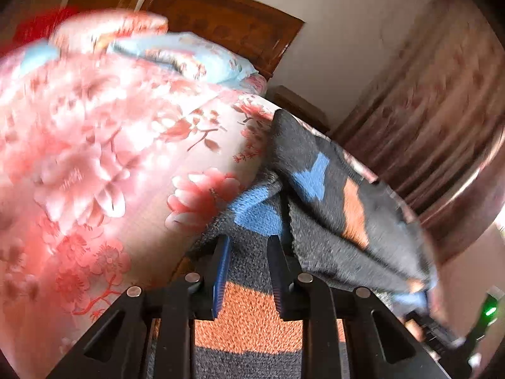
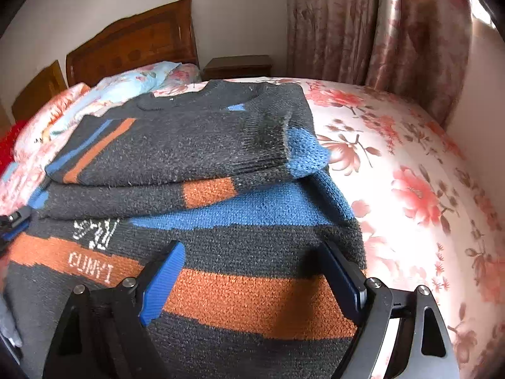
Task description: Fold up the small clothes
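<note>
One dark grey sweater (image 2: 202,145) with orange and blue stripes lies part-folded across the centre of the frame on one floral bed (image 2: 410,164). Right tool (image 2: 252,274) hangs released above its hem. Left tool (image 1: 249,271): narrow gap over sweater fabric, grip unclear. Two pillows (image 2: 126,85) upper left.

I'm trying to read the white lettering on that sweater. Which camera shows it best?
The right wrist view: the white lettering sits sharp on an orange stripe of the sweater, facing the camera. The left wrist view is blurred and shows only sweater stripes and a raised fold, with no lettering visible.
</note>
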Tool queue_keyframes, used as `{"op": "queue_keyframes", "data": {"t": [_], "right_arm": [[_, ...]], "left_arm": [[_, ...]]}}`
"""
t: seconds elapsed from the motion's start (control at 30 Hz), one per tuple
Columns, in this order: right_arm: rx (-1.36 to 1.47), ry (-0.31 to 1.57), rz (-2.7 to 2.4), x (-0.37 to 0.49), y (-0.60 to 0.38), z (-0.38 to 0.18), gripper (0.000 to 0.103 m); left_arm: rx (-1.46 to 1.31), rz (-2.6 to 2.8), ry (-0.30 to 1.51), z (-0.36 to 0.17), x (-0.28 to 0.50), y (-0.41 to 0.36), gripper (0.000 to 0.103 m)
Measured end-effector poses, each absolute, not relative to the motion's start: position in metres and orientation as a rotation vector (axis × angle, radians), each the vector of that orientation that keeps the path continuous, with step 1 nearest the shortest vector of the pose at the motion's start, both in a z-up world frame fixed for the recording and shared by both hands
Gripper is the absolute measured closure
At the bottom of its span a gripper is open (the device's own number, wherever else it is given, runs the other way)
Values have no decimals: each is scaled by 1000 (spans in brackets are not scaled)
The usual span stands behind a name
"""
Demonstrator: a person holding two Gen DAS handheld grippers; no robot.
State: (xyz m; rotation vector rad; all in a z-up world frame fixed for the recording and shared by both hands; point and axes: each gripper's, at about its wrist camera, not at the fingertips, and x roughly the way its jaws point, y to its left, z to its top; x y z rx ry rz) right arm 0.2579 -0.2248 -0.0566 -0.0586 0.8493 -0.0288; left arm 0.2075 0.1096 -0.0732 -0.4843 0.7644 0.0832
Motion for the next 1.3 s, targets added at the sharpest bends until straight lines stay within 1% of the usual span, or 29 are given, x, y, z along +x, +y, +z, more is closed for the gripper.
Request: {"op": "queue_keyframes", "data": {"t": [0.1,0.17,0.27,0.33,0.4,0.43,0.5,0.6,0.67,0.7,0.8,0.9,1.0,1.1,1.2,1.27,1.3], "right_arm": [[-90,730,45,237,-212,-41,0],[-136,716,208,224,-187,-39,0],[-320,771,321,213,-143,-54,0],[-396,795,306,212,-132,-61,0],[-325,818,278,218,-147,-59,0],[-262,838,243,223,-161,-59,0],[-134,850,126,225,-197,-56,0],[6,852,-48,221,-243,-53,0],[79,832,-23,217,-261,-48,0],[49,833,-37,214,-260,-48,0],[-65,830,-60,211,-239,-50,0],[-50,800,-65,202,-239,-45,0],[-69,759,37,179,-226,-34,0],[-194,763,193,159,-186,-35,0],[-331,801,338,143,-151,-49,0],[-396,810,369,134,-141,-59,0],[-390,801,360,133,-144,-57,0]], "left_arm": [[-399,11,640,-51,187,87,79],[-339,-150,616,-42,180,62,78],[-160,-266,700,-50,182,16,78],[-143,-243,795,-61,194,12,78],[-245,-228,871,-72,206,30,79],[-326,-241,856,-73,206,45,79],[-368,-156,834,-74,202,65,79],[-484,46,738,-72,184,105,78],[-533,71,751,-76,184,118,77],[-536,73,775,-80,187,119,77],[-464,106,750,-75,185,108,77],[-442,122,718,-68,178,104,77],[-401,-22,725,-62,164,81,77],[-251,-212,749,-61,159,37,77],[-59,-257,787,-61,156,2,77],[-23,-274,857,-70,163,-2,77],[-53,-280,860,-71,163,3,77]]}}
